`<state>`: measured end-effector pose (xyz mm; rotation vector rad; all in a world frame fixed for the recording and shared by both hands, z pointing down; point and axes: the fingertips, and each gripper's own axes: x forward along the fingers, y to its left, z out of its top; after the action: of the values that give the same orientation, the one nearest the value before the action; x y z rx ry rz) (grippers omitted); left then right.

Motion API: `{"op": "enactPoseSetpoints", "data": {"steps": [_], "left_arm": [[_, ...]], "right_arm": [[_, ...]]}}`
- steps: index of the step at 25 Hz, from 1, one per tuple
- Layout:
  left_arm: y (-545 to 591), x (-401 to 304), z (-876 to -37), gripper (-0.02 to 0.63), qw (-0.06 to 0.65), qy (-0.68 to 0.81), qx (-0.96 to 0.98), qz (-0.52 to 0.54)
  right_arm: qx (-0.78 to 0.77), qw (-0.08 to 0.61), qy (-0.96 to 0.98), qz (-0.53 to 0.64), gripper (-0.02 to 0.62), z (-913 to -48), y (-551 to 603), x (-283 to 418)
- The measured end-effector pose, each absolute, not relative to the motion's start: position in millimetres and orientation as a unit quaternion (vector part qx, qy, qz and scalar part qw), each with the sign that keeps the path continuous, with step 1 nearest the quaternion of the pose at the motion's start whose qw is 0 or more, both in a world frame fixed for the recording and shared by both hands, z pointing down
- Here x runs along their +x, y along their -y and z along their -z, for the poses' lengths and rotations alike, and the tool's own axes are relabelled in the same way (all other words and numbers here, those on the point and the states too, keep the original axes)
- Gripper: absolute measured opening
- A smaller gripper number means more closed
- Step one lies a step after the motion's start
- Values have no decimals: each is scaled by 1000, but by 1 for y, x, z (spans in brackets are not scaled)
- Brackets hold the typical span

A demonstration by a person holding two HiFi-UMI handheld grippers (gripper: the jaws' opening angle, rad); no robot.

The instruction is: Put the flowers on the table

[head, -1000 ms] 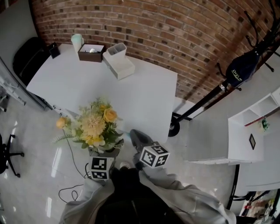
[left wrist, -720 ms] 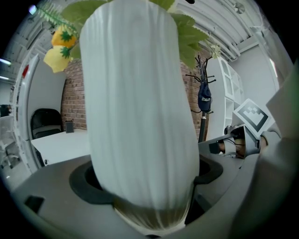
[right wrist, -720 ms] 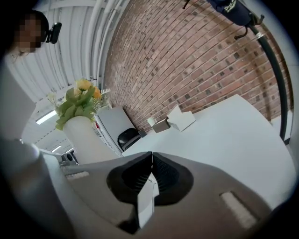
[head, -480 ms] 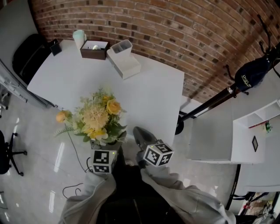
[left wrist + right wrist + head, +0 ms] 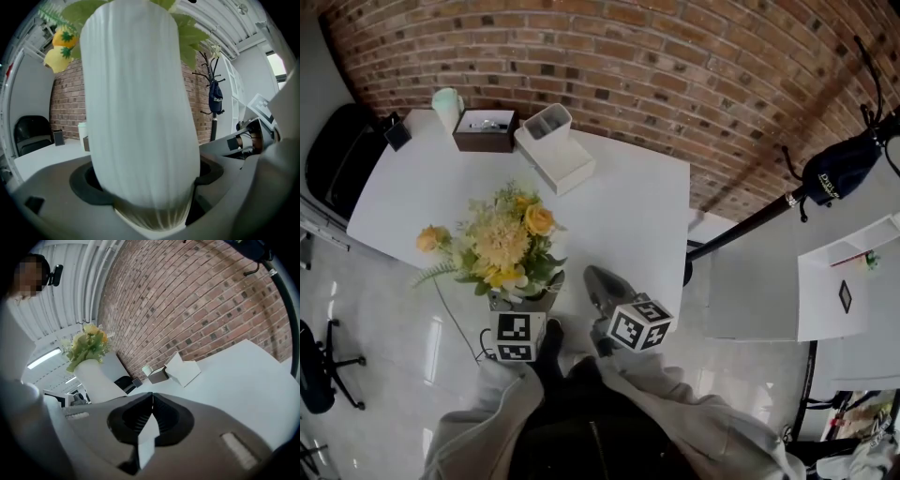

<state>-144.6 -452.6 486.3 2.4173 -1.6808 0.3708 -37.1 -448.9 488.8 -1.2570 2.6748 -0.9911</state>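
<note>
A bunch of yellow and cream flowers [image 5: 502,248] stands in a white ribbed vase [image 5: 140,117]. My left gripper [image 5: 523,317] is shut on the vase's lower body and holds it upright in the air at the near edge of the white table [image 5: 628,216]. The blooms overlap the table's front edge in the head view. My right gripper [image 5: 602,292] hangs just right of the vase, jaws shut with nothing between them. In the right gripper view the vase [image 5: 96,378] shows at the left and the table top [image 5: 234,376] stretches ahead.
At the table's far side sit a white tissue box [image 5: 555,150], a brown box [image 5: 485,129] and a mint cup [image 5: 446,101]. A black chair [image 5: 337,164] is at the left. A coat stand with a dark bag [image 5: 834,169] and a white shelf [image 5: 844,291] are at the right.
The vase of flowers has been carried a little forward towards the table, the blooms now over its front edge. The right gripper moved along beside it, still shut.
</note>
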Motion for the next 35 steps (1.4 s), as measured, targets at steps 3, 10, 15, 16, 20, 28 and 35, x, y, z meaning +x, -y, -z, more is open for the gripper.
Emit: {"op": "enactPoseSetpoints", "data": {"steps": [3, 10, 15, 16, 20, 28, 35], "left_arm": [[477, -158, -486, 489, 74, 563, 814, -125], [528, -185, -496, 489, 63, 561, 818, -114], [560, -196, -510, 489, 60, 556, 821, -117], [566, -197, -514, 489, 57, 554, 822, -118], [594, -204, -526, 489, 49, 548, 826, -124], [629, -210, -562, 489, 48, 545, 823, -151], [640, -210, -579, 489, 37, 547, 822, -152]], "right_arm": [[-416, 13, -851, 319, 0, -491, 469, -47], [-434, 10, -842, 320, 0, -497, 510, -72], [-449, 3, -834, 320, 0, -503, 533, -81], [-454, 1, -831, 320, 0, -504, 538, -80], [-471, -4, -823, 317, 0, -512, 556, -83], [-483, -8, -810, 332, 0, -531, 579, -96], [-494, -8, -799, 342, 0, -535, 577, -95]]}}
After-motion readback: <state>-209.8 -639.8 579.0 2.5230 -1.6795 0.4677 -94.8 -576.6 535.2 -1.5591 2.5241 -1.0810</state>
